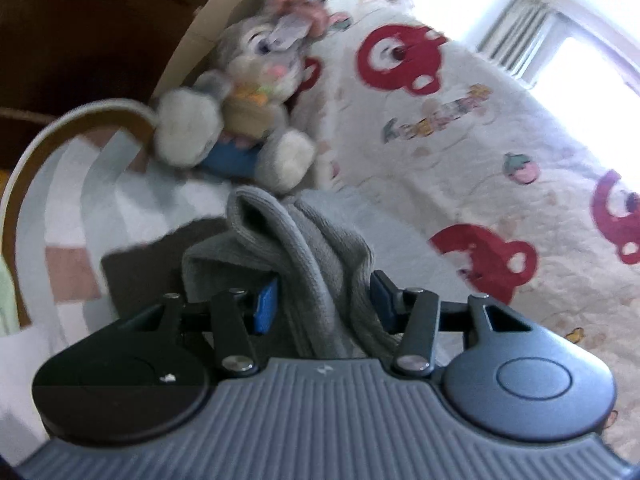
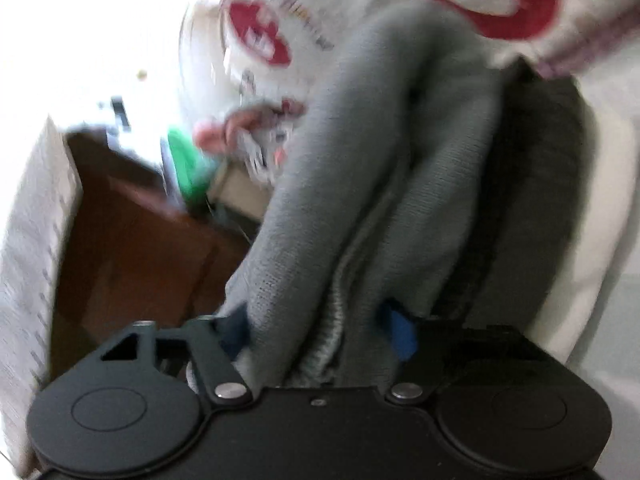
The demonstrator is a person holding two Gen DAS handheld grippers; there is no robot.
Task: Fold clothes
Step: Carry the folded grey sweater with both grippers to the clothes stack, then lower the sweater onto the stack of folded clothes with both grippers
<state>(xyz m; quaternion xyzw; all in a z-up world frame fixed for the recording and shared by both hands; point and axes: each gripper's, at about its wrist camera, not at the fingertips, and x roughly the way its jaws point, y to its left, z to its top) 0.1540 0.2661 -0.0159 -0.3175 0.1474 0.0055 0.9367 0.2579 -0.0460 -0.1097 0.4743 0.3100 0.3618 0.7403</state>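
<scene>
Grey knit garment (image 1: 316, 252): bunched between the blue pads of the left gripper (image 1: 324, 300), jaws closed partway onto the folds; cloth rises in front of the fingers, just before a plush rabbit (image 1: 248, 92). Beyond the rabbit: white bedspread (image 1: 460, 152) with red cartoon prints; its coloured lettering too blurred to read. Right gripper (image 2: 320, 332): likewise clamped on the grey knit garment (image 2: 380, 160), ribbed seam running between the pads. Small mark on left gripper body, illegible.

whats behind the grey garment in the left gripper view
Behind the grey garment a plush rabbit sits on the patterned bedspread. The garment hides the bed directly beneath it.
</scene>
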